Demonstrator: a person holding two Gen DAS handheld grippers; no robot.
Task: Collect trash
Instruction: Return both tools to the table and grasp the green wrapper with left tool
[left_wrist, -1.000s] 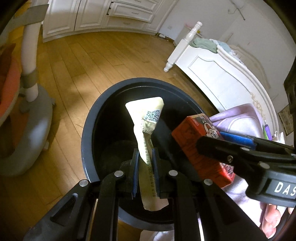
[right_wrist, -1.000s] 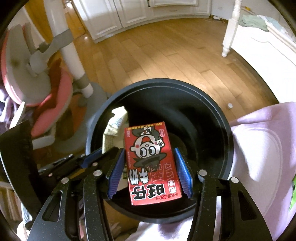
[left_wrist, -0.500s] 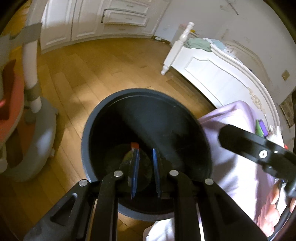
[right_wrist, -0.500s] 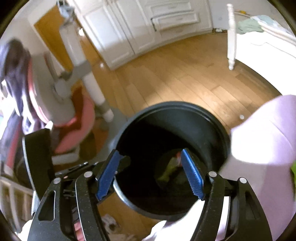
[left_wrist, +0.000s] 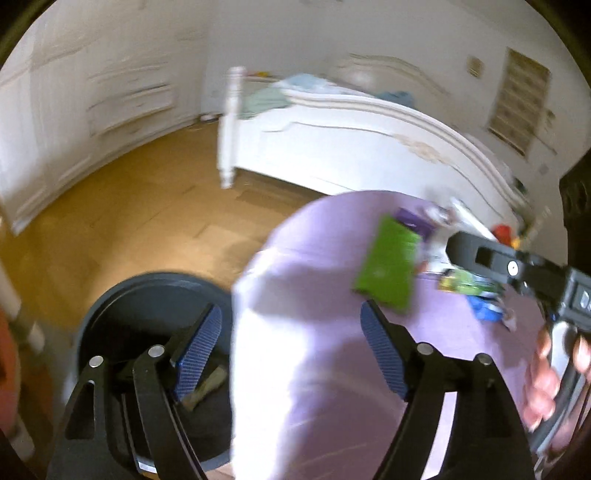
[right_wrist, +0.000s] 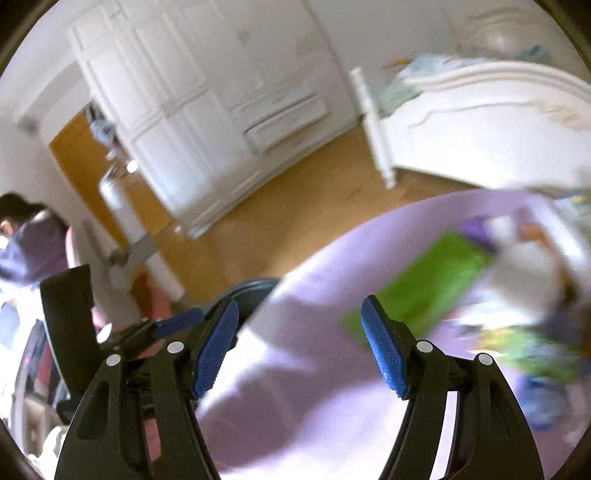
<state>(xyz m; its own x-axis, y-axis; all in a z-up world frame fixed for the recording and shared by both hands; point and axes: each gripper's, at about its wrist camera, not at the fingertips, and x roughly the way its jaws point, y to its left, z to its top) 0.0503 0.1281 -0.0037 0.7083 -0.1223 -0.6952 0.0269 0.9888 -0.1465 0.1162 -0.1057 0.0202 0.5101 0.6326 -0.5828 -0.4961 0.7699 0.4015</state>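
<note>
Green packet (left_wrist: 388, 267) lies flat on the lilac bench (left_wrist: 314, 369), just ahead-right of your left tongs (left_wrist: 290, 350); both tongs gape empty. Looks light, crinkly, slippery: pinch an edge.

heavy motion blur in both fisheye views, overexposed glare on purple cloth (left_wrist: 295, 387), dark curved corners

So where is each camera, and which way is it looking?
Left wrist: on the left gripper, facing the purple cloth and bin; open jaws and the other hand show.
Right wrist: on the right gripper, facing the same cloth; open jaws show.
Both share the green packet, bin and bed.
</note>
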